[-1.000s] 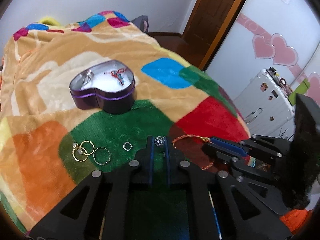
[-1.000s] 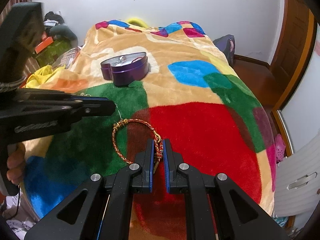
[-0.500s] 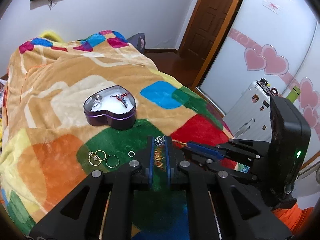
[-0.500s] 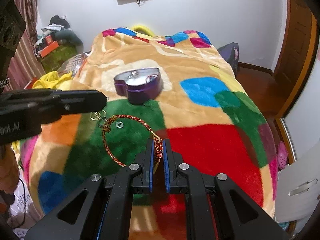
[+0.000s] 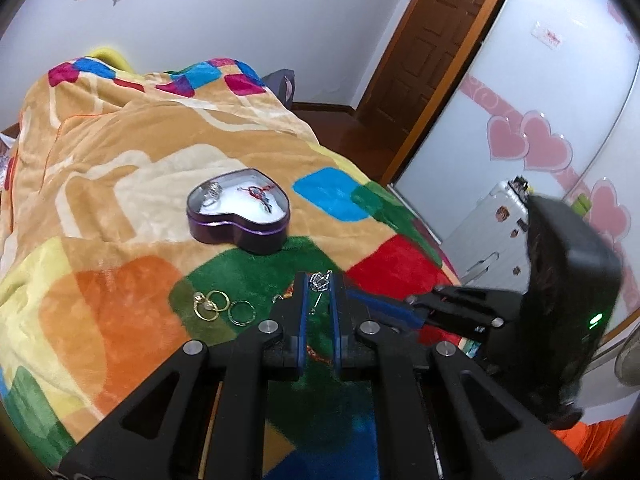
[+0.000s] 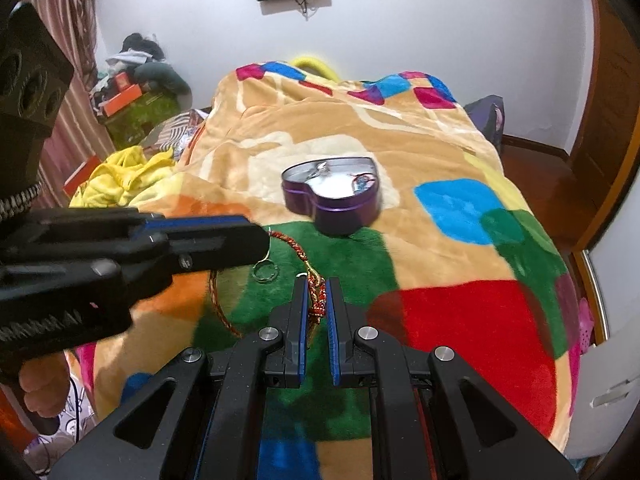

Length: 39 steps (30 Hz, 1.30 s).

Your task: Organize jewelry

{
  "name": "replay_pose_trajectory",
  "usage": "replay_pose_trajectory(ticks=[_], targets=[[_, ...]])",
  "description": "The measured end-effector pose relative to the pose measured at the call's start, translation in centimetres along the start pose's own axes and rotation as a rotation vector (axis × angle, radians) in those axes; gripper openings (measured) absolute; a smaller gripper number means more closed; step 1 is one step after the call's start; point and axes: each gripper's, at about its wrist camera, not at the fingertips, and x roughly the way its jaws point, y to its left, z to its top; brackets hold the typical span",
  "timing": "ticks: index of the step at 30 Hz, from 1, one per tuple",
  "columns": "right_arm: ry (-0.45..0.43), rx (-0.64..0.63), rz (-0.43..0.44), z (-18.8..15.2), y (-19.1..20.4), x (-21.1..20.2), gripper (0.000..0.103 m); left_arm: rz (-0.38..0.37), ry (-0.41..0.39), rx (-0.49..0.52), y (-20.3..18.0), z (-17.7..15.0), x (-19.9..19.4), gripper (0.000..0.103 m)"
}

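A bed covered by a plush patchwork blanket (image 5: 120, 184) in tan, green, red, orange and blue fills both views. Behind it stand a white wall, a wooden door (image 5: 436, 40) and a white wardrobe panel with pink heart stickers (image 5: 532, 144); a white suitcase (image 5: 492, 220) sits below the hearts. In the right wrist view a heap of yellow cloth (image 6: 124, 176) lies beside the bed.

On the tan part of the blanket, just beyond the green patch, sits an open purple heart-shaped tin (image 5: 238, 210) with a white lining. A silvery piece lies in its left lobe and a red-and-blue corded piece in its right lobe.

The right gripper (image 6: 316, 294) has its jaws closed on a red-and-gold braided bracelet (image 6: 316, 300), which is pinched between the blue pads; its loop hangs out to the left above the green patch, partly hidden by the other gripper.

The left gripper (image 5: 319, 285) is also closed, pinching a small silver ornament (image 5: 319, 280) at its tips, with a thin pin or chain dangling beneath; what kind of piece it is I cannot tell.

On the green patch, near the left gripper's tips, lie three gold rings (image 5: 222, 306): two overlapping, one of them with a pale stone, and one plain hoop just beside them.
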Motion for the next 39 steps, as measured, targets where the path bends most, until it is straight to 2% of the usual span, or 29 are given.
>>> replay_pose_trajectory(ticks=[11,18,24,29,39], targets=[[0.061,-0.010,0.000,-0.1,1.0,2.4,0.008,0.022,-0.058,-0.037,2.4,0.6,-2.4,0.008],[0.061,0.008,0.014,-0.1,1.0,2.2,0.008,0.031,-0.050,-0.044,3.4,0.5,-2.2,0.008],[0.022,0.018,0.059,0.8,1.2,1.2,0.008,0.005,-0.037,-0.035,3.0,0.5,-1.6,0.008],[-0.002,-0.025,0.066,1.7,2.5,1.0,0.008,-0.026,-0.048,-0.025,2.3,1.0,-1.8,0.008],[0.040,-0.056,0.084,1.6,3.6,2.7,0.007,-0.036,-0.082,-0.045,2.6,1.9,-2.7,0.008]])
